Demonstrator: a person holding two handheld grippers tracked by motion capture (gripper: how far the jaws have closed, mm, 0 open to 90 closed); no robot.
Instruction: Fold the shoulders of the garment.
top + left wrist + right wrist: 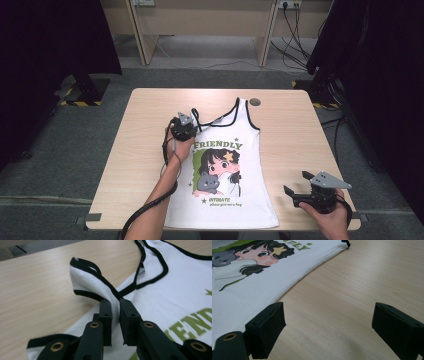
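A white tank top (pixel 225 165) with black trim and a cartoon girl print lies flat on the wooden table (pixel 295 130). My left gripper (pixel 192 122) is at the top's left shoulder strap (pixel 87 277), shut on a pinched fold of the white fabric (pixel 113 302), which rises off the table. My right gripper (pixel 295 187) hovers low over bare wood at the table's front right, open, a short way right of the top's hem edge (pixel 312 265). In the right gripper view its jaws stand wide apart with nothing between them.
A round grommet (pixel 255 102) sits in the table near the far edge. Black curtains hang at both sides. Cables (pixel 300 45) and stand bases lie on the floor beyond the table. Bare wood (pixel 145 145) lies left of the garment.
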